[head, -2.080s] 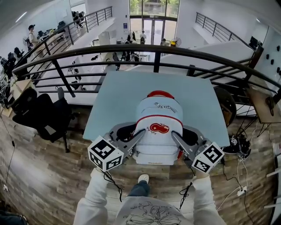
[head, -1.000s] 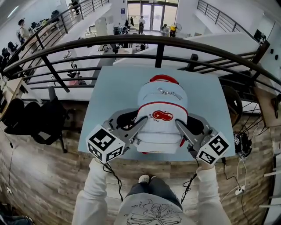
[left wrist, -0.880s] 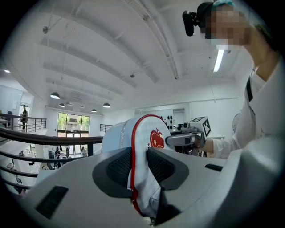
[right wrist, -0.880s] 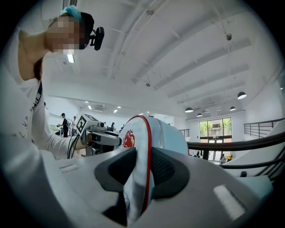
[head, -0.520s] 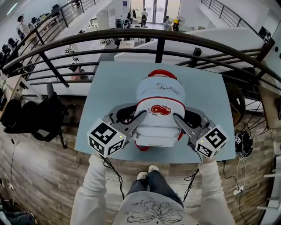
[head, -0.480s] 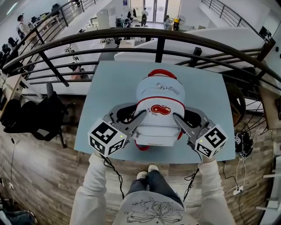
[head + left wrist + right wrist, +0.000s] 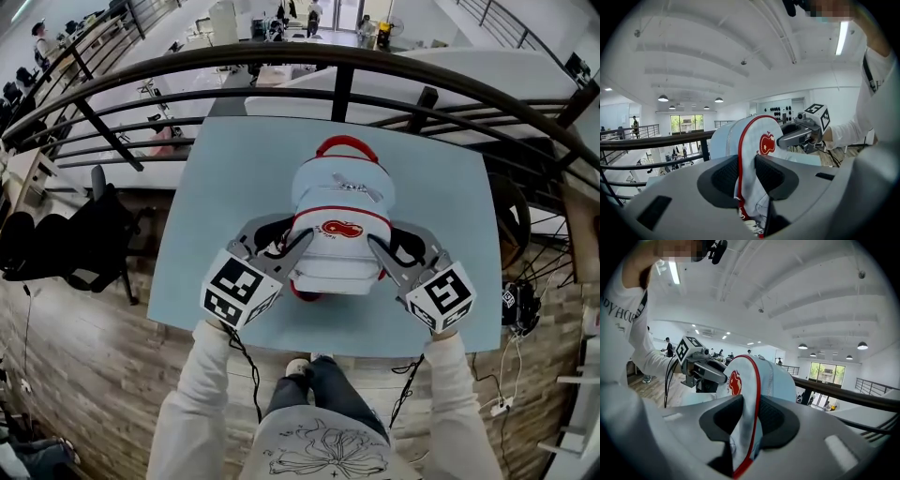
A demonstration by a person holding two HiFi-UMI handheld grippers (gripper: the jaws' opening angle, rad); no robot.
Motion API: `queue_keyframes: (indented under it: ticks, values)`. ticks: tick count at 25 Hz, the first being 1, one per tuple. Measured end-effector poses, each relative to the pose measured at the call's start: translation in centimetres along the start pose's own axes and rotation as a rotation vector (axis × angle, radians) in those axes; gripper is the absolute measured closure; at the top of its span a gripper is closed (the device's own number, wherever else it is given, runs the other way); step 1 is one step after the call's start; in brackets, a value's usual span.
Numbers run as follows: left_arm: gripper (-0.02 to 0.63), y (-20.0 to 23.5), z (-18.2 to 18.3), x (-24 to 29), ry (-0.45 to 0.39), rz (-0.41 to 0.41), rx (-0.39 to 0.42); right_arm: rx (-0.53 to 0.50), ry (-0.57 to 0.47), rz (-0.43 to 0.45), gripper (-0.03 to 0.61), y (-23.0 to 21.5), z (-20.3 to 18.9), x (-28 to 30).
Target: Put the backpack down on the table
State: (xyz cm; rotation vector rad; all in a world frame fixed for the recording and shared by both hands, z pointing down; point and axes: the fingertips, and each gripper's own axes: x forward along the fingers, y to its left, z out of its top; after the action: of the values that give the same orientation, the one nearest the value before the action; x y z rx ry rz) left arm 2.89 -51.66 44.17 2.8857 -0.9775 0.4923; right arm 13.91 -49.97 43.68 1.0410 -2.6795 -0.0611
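Note:
A white and pale-blue backpack point(image 7: 339, 202) with red trim, a red top handle and a red apple logo stands upright over the light-blue table point(image 7: 234, 178). I cannot tell whether its base touches the tabletop. My left gripper point(image 7: 281, 248) is shut on the backpack's left side edge, and my right gripper point(image 7: 397, 248) is shut on its right side edge. In the left gripper view the red-piped fabric point(image 7: 746, 187) is pinched between the jaws of the left gripper point(image 7: 747, 176), with the right gripper point(image 7: 801, 133) across from it. The right gripper view shows the backpack point(image 7: 773, 376) clamped in the right gripper point(image 7: 745, 420).
A black metal railing point(image 7: 337, 89) runs along the table's far side, with a lower floor beyond it. A black office chair point(image 7: 66, 244) stands at the left on the wooden floor. Cables and a power strip point(image 7: 511, 309) lie at the right. My legs are at the table's near edge.
Both grippers have carried the backpack away from me, from the table's near edge to further over the tabletop, and lower. Their hold on it is unchanged.

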Motion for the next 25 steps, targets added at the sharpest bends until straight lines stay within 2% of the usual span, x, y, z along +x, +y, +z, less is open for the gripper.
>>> queue_keyframes:
  ticks: [4, 12, 25]
  values:
    - [0.499, 1.0, -1.5, 1.5, 0.025, 0.027, -0.004, -0.062, 0.032, -0.012, 0.465, -0.9, -1.6, 1.3]
    - [0.497, 2.2, -3.8, 3.7, 0.039, 0.051, -0.012, -0.078, 0.019, -0.008, 0.464, -2.0, -4.3, 3.0]
    - [0.497, 2.3, -6.8, 5.4, 0.07, 0.053, -0.053, -0.038, 0.016, -0.003, 0.462, -2.4, -6.8, 4.2]
